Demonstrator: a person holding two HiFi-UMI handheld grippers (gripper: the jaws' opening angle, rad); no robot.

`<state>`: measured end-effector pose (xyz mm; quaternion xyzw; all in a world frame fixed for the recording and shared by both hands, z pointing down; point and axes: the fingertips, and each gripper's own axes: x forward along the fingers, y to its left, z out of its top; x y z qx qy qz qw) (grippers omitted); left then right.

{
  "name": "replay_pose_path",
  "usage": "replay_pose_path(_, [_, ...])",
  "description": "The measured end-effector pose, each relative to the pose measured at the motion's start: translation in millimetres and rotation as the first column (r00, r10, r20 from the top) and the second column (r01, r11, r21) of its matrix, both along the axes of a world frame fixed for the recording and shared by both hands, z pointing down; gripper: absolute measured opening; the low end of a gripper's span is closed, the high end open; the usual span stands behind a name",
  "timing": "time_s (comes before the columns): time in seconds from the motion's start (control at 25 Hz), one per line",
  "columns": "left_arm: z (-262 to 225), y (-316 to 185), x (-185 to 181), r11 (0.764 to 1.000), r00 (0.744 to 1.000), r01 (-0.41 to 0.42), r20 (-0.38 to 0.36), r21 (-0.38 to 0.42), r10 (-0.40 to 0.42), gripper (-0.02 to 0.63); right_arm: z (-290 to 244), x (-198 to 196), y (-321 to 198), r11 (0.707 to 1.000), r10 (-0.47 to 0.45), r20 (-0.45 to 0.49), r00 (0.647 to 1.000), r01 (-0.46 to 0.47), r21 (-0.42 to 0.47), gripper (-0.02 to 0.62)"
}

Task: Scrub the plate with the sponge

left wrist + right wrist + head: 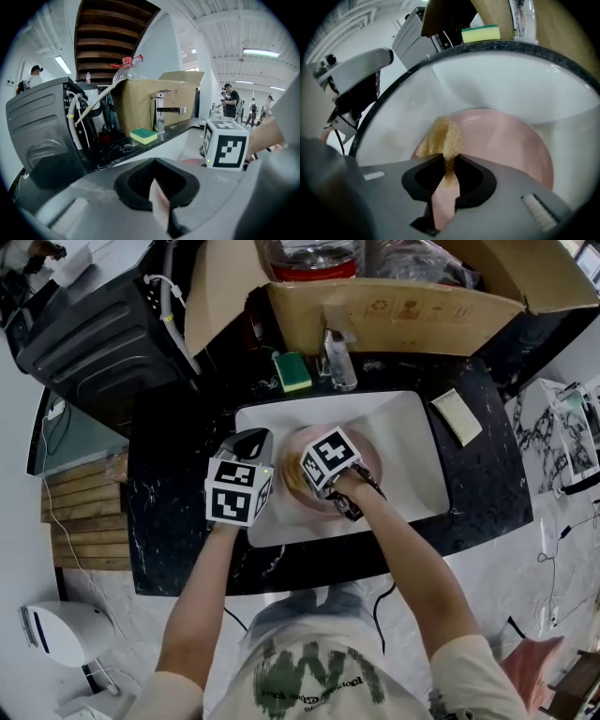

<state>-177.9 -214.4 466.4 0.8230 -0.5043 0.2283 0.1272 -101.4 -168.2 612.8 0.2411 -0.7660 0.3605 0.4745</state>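
A pink plate (371,459) lies in the white sink (412,427). My left gripper (255,442) is at the plate's left edge, and in the left gripper view its jaws (157,194) are shut on the thin pink rim (162,206). My right gripper (306,486) is over the plate's left half, its marker cube hiding the jaws in the head view. The right gripper view shows that gripper (449,171) shut on a tan sponge (443,138) that sticks out onto the plate (506,145) near its left rim.
A green-and-yellow sponge (293,371) lies on the black counter behind the sink, beside the faucet (339,357). A pale yellow pad (457,415) lies on the counter at the right. A cardboard box (394,306) stands behind, a black machine (94,334) at the left.
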Motion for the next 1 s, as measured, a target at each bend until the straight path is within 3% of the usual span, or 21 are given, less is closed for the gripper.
replay_pose_path(1.0, [0,-1,12,1.0,1.0,-0.012,-0.009,-0.002,0.011,0.005,3,74,-15,0.997,0.077,-0.11,0.991,-0.074,0.026,0.066])
